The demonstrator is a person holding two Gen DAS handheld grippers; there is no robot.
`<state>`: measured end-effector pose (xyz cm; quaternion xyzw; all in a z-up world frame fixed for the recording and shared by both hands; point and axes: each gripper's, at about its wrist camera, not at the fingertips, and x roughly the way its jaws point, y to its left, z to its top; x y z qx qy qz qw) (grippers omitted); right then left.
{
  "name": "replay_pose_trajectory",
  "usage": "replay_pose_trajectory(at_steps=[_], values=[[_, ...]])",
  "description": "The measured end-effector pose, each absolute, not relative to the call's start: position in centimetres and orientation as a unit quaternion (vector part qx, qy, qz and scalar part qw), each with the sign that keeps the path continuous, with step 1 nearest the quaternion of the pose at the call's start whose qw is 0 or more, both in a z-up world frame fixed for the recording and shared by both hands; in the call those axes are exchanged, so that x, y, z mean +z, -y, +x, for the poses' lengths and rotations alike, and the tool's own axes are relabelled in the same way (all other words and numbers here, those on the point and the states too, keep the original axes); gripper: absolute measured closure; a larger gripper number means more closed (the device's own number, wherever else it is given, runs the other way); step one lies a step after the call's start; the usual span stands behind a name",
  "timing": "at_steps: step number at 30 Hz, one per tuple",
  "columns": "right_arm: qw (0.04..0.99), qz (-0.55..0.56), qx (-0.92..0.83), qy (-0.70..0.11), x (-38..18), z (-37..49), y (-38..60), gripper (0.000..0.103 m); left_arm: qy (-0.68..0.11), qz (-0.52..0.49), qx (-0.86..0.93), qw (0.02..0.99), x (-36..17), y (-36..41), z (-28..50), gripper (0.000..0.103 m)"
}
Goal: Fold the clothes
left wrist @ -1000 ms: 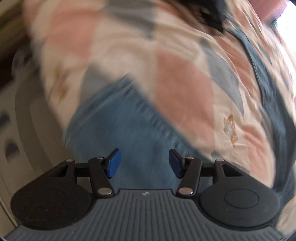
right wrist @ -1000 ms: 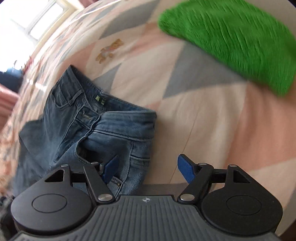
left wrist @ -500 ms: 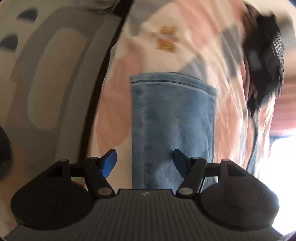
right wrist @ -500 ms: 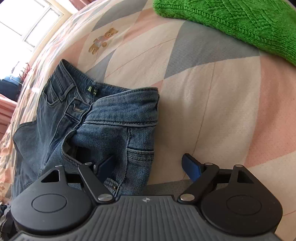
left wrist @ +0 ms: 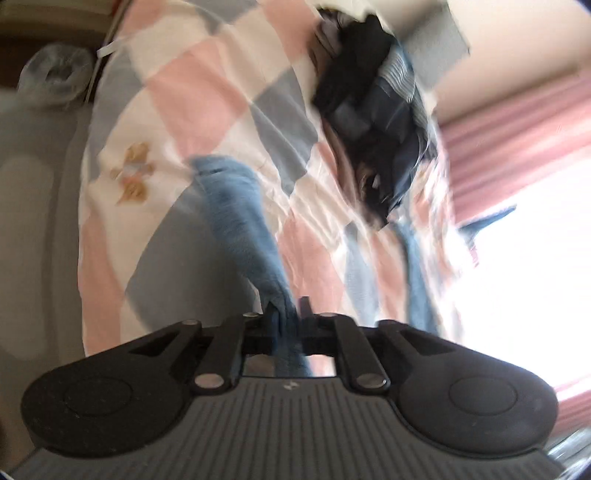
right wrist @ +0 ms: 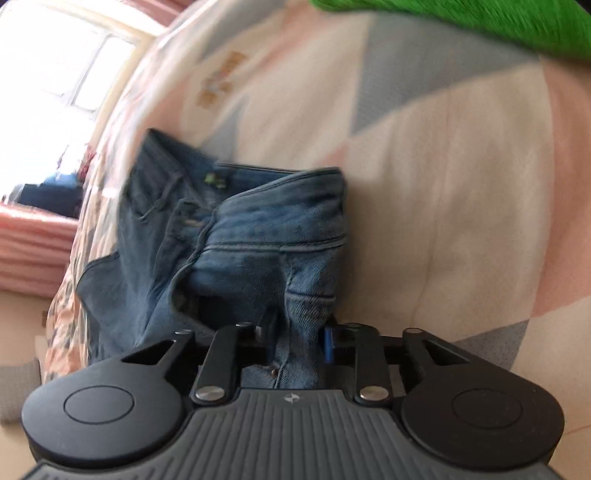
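Patchwork quilt [right wrist: 461,192] in pink, grey and cream covers the bed and gives a soft, yielding floor under everything; broad bare room lies ahead and to the right of the right claw. Jeans [right wrist: 236,236] sprawl across it, waist end rumpled just ahead of the right claw, one leg [left wrist: 240,214] running away ahead of the left claw. Denim judged heavy for cloth, limp yet thick at seams and waistband, not slippery; it should drape and drag, not slide, so stitched edges are the sound places to grip. Right claw [right wrist: 299,339] is pressed together on a bunch of denim near the pocket seam, at the waist's side. Left claw [left wrist: 288,321] is pinched on the leg's near end, the cloth rising out of it; view blurred, so the exact seam cannot be read. Dark clothes pile [left wrist: 373,122] sits ahead and right of the left claw, near the leg's far side: some crowding there. Green knitted garment [right wrist: 480,22] lies far ahead of the right claw, well apart. Bed edge falls away left of the left claw, towards a clear plastic bag [left wrist: 55,74].
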<state>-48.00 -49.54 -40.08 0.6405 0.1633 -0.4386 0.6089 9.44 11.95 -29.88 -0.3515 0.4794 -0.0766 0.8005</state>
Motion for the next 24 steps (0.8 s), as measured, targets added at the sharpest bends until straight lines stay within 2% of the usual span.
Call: replay_pose_trajectory(at_steps=[1,2,5,12,14,16,19,21,23,24], values=[[0.611,0.638,-0.44,-0.163,-39.9,-47.8,49.7,0.091,-0.498,-0.334,-0.071,0.797,-30.3,-10.9,11.1,0.1],[0.614,0.634,-0.442,-0.163,-39.3,-47.5,49.8,0.096,-0.502,-0.321,-0.078,0.799,-29.6,-9.6,12.4,0.1],[0.628,0.635,-0.431,-0.132,-35.7,-47.1,50.6,0.097,-0.465,-0.294,-0.143,0.823,-23.6,-4.7,15.1,0.1],[0.72,0.584,-0.372,-0.029,-23.3,-47.1,52.4,0.098,-0.367,-0.223,-0.289,0.856,-9.5,6.8,21.6,0.1],[0.745,0.563,-0.357,-0.006,-20.7,-47.7,51.5,0.098,-0.323,-0.213,-0.313,0.867,-5.9,7.3,21.7,0.1],[0.762,0.543,-0.354,0.003,-19.4,-48.5,49.9,0.098,-0.304,-0.204,-0.309,0.878,-4.8,6.1,21.4,0.099],[0.754,0.537,-0.377,-0.027,-20.8,-50.0,47.3,0.099,-0.347,-0.189,-0.275,0.876,-9.3,3.8,21.2,0.095],[0.711,0.572,-0.404,-0.059,-24.6,-51.0,45.3,0.098,-0.425,-0.157,-0.232,0.861,-16.4,2.7,21.4,0.088],[0.654,0.598,-0.444,-0.129,-29.7,-51.5,43.6,0.097,-0.531,-0.114,-0.159,0.824,-25.5,2.0,22.4,0.078],[0.622,0.611,-0.462,-0.164,-32.4,-51.7,42.8,0.096,-0.578,-0.1,-0.115,0.801,-29.5,1.5,22.4,0.08]])
